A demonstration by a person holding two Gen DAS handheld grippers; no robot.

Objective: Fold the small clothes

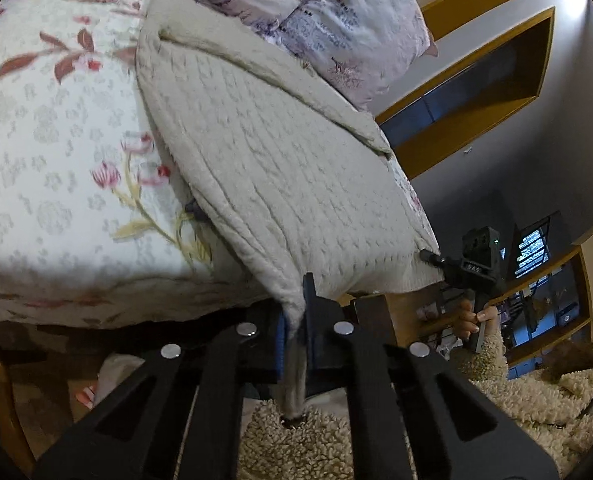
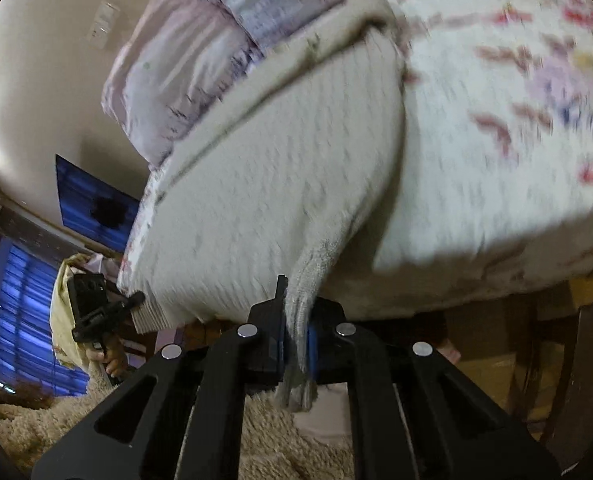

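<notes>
Cream knit sweater (image 1: 280, 168) is pinched at both near corners: L gripper (image 1: 296, 320) is shut tight on one, R gripper (image 2: 296, 332) on the other. From the jaws it runs long to 12 o'clock, flat on the flowery bedspread (image 1: 48, 152). Bed edge is right by the jaws; pillows (image 1: 336, 12) block 12, w/ open room at 9.
</notes>
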